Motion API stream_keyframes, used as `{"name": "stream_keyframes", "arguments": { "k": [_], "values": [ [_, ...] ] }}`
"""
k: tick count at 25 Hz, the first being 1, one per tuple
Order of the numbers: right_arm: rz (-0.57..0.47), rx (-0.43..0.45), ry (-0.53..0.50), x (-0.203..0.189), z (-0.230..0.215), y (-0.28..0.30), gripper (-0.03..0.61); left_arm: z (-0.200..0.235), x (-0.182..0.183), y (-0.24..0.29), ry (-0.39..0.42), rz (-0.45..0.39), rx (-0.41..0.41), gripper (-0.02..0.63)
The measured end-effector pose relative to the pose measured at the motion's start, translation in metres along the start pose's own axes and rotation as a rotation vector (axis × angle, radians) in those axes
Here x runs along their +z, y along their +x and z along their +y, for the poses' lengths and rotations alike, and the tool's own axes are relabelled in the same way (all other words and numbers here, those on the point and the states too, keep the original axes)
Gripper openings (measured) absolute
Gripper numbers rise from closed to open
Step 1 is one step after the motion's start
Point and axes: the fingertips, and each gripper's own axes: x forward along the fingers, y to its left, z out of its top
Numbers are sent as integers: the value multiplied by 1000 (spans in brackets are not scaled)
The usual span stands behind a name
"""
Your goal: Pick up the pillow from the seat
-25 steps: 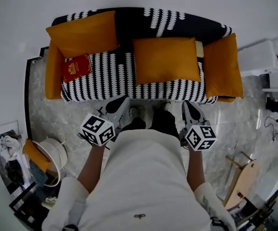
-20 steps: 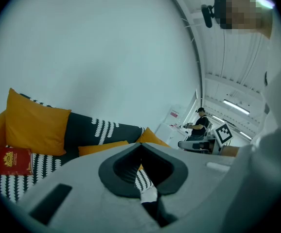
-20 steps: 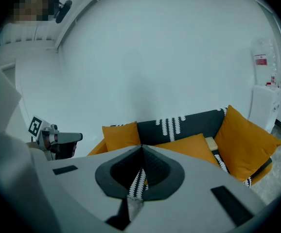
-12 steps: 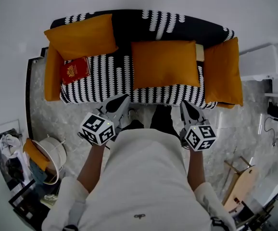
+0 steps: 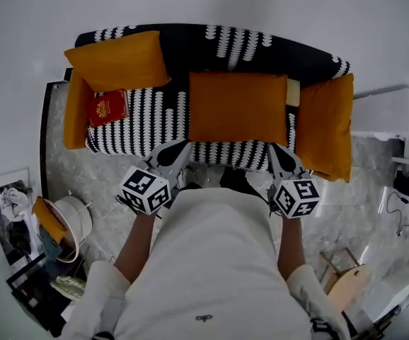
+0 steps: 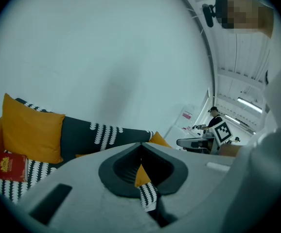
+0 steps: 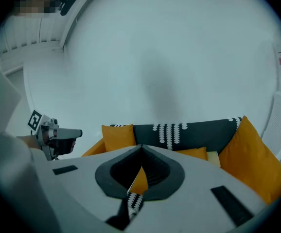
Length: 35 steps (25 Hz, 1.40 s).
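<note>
Pillow (image 5: 238, 108): where is it now?

Mid-seat on the striped sofa (image 5: 155, 112), an orange rectangle with its top edge against the backrest. Whether it leans or lies flat, I can't quite tell from above.

What has changed in the last second?

The sofa has slid lower in the head view, so the pillow sits nearer both grippers. The right gripper (image 5: 278, 152) now overlaps the seat's front edge, just below the pillow's lower right corner. A second ago its tip was still over the floor. The left gripper (image 5: 180, 151) also points at that edge, left of the pillow's lower left corner.

And the jaws?

Both pairs are pressed together, as before, gripping nothing and apart from the pillow. The sliver of orange and striped cloth between them in each gripper view is the sofa beyond.

What else is around?

A red book (image 5: 109, 108) lies on the seat's left end, below an orange cushion (image 5: 116, 60) at the backrest. Another orange cushion (image 5: 325, 126) stands at the right arm. A white bin (image 5: 73, 222) sits on the marble floor at the left. The left gripper view shows another person (image 6: 213, 118) far off.
</note>
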Motion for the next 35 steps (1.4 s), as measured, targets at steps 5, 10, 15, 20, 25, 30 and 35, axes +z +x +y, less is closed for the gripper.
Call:
{"name": "stream_keyframes", "arguments": {
  "k": [5, 10, 15, 20, 25, 30, 35],
  "values": [
    [9, 21, 10, 17, -44, 8, 5, -10, 9, 37, -20, 14, 29, 11],
    [70, 56, 17, 14, -81, 12, 5, -19, 5, 68, -50, 35, 66, 11],
    [134, 91, 5, 8, -118, 16, 5, -24, -10, 100, -117, 76, 124, 11],
    [185, 107, -1, -4, -145, 20, 5, -34, -25, 126, -146, 135, 145, 11],
    [232, 108, 4, -15, -161, 31, 5, -27, -37, 138, -173, 182, 161, 11],
    [261, 96, -1, -23, -172, 48, 5, -4, -45, 143, -169, 223, 166, 11],
    [291, 80, 21, -38, -180, 69, 6, 28, -68, 148, -186, 287, 167, 11]
  ]
}}
